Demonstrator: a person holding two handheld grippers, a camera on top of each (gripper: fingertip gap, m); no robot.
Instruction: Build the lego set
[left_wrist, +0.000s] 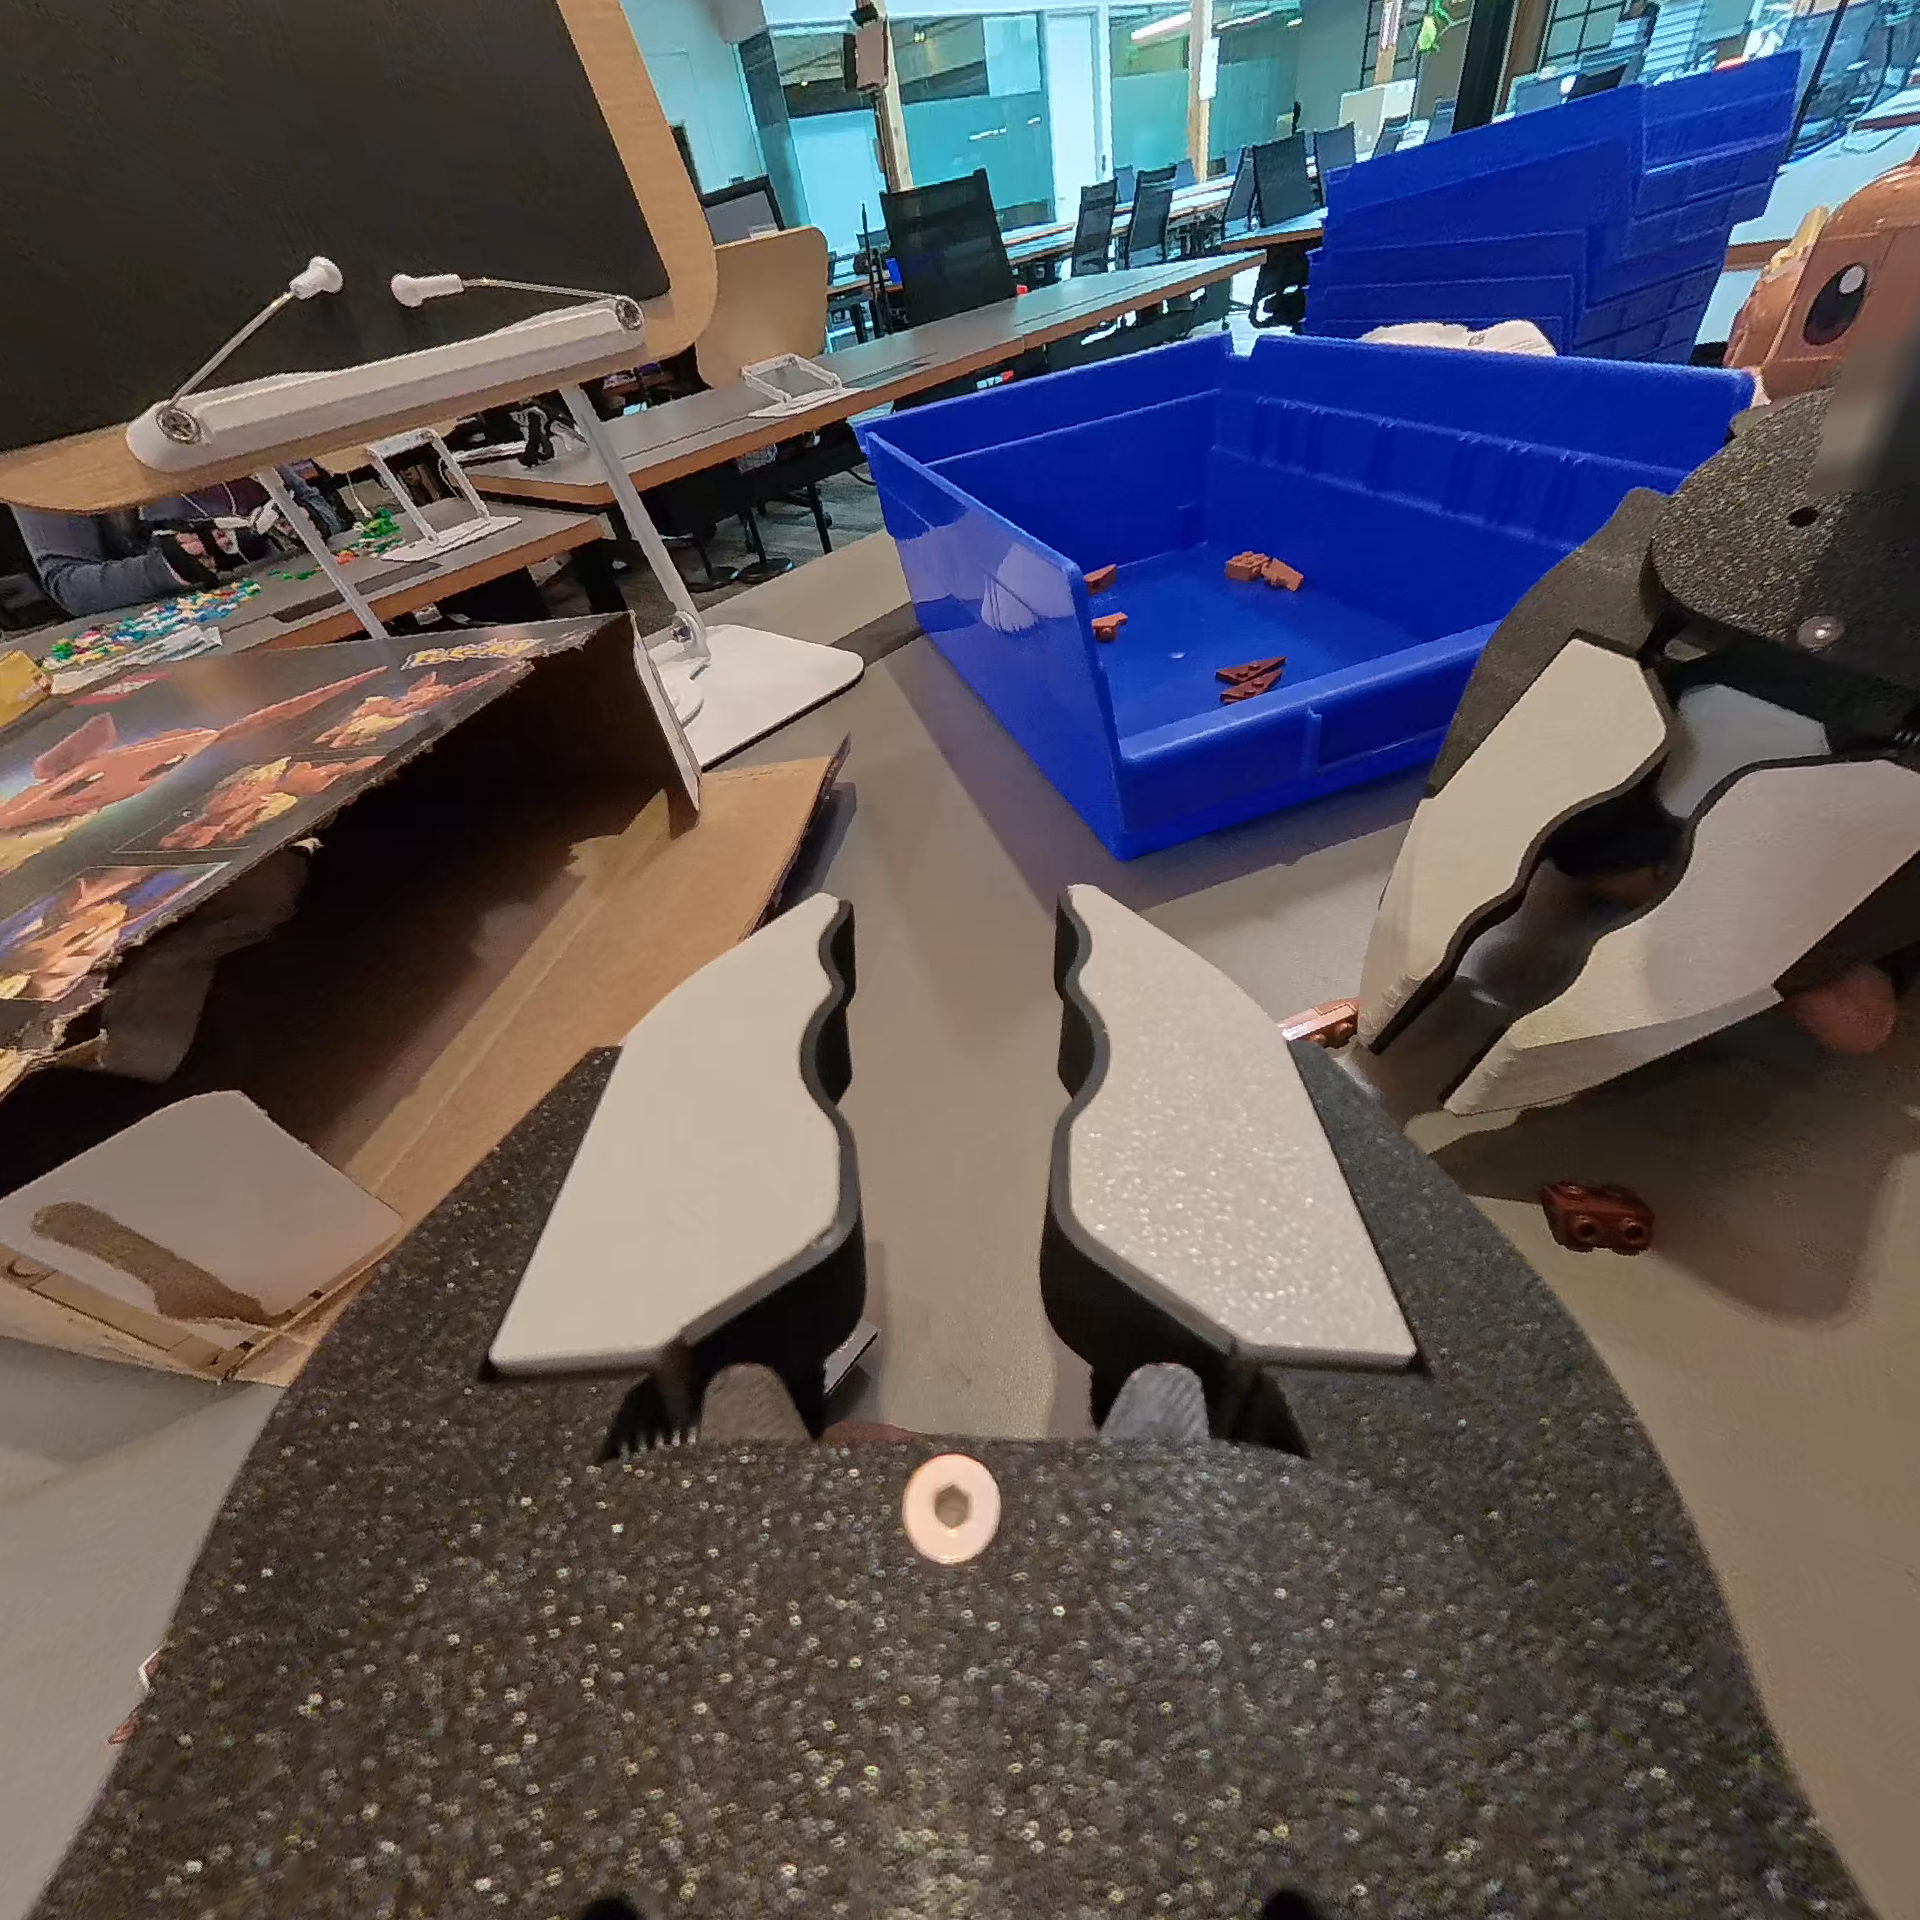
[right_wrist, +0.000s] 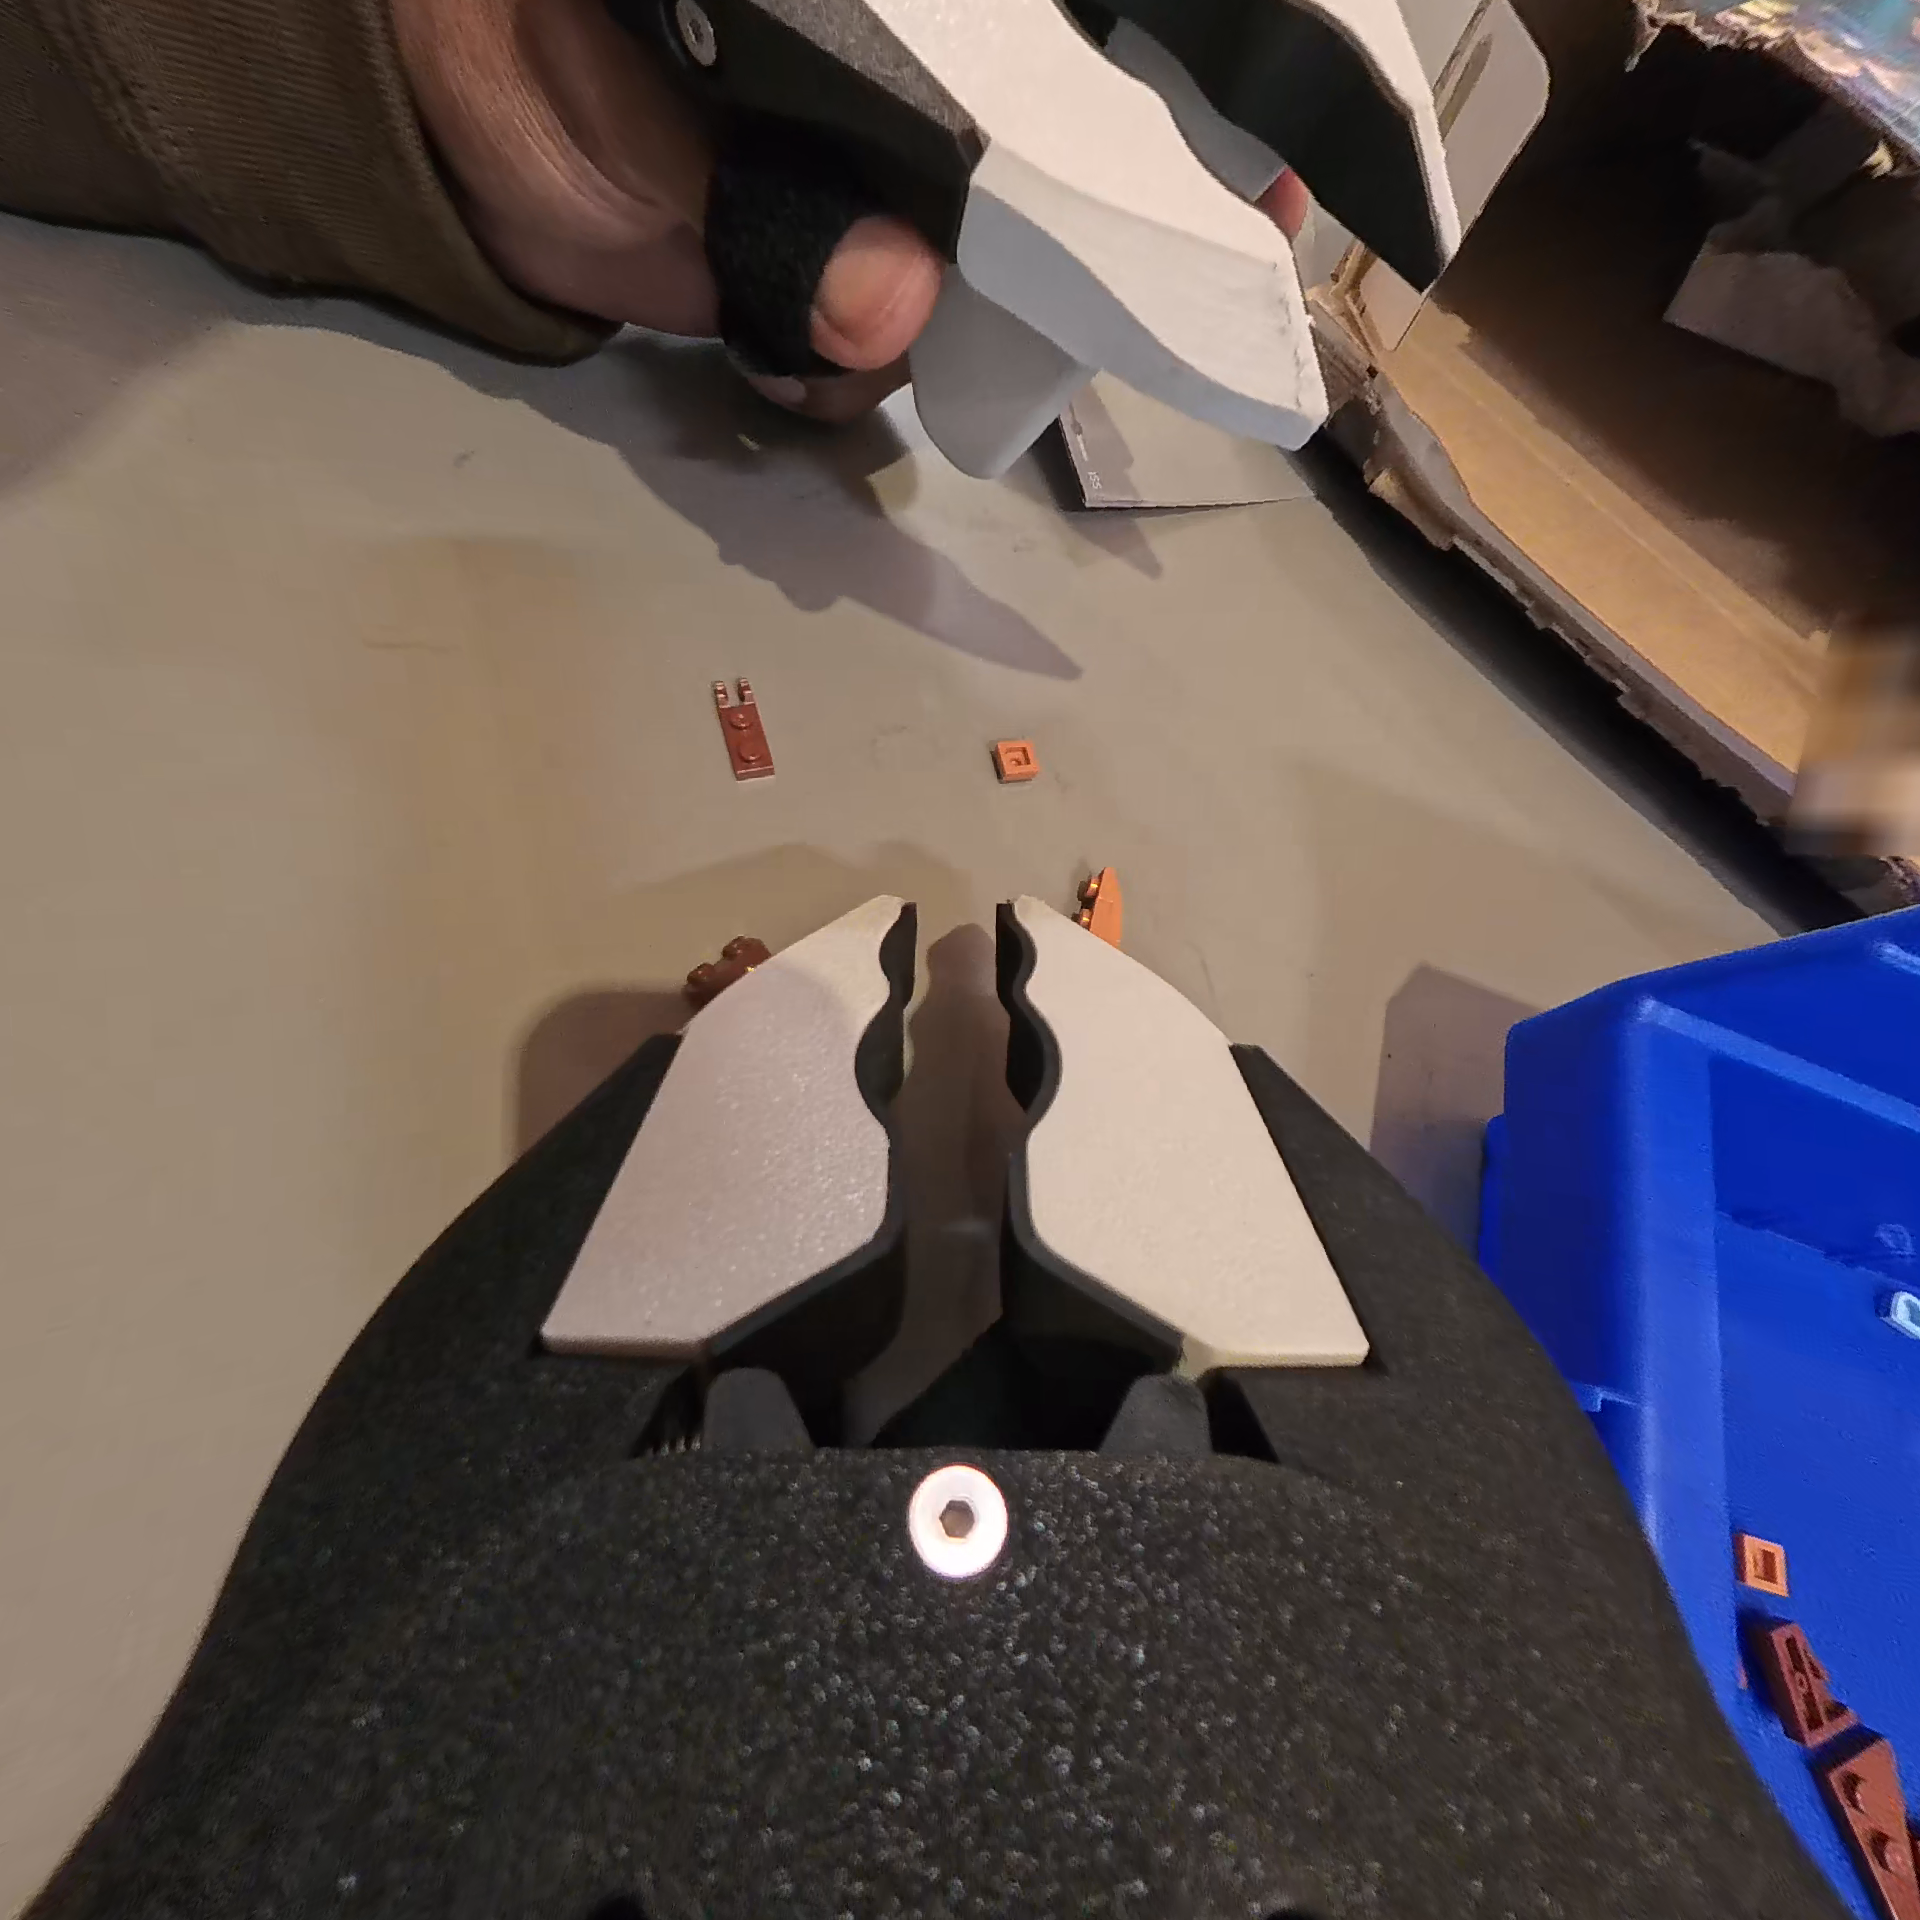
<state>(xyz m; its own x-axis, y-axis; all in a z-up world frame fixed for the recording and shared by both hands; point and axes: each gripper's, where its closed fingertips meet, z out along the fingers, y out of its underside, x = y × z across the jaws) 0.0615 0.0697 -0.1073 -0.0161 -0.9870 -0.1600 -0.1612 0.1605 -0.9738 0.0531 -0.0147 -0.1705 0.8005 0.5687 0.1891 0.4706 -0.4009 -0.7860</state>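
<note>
On grey matte table (right_wrist: 312, 831) | left gripper (left_wrist: 954, 935) spread, bare | right gripper (right_wrist: 956, 920) narrowly parted, bare | studded brown plate (right_wrist: 744, 740) ahead

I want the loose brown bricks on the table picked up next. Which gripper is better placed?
Probably the right gripper: it is low over the table, open and empty, with a brown brick beside each fingertip. The left gripper is open over bare table.

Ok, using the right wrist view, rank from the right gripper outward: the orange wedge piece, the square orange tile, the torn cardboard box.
From the right gripper:
1. Orange wedge piece, right beside the right fingertip.
2. Square orange tile, ahead, slightly right, on the table.
3. Torn cardboard box, far ahead at upper right.
</note>
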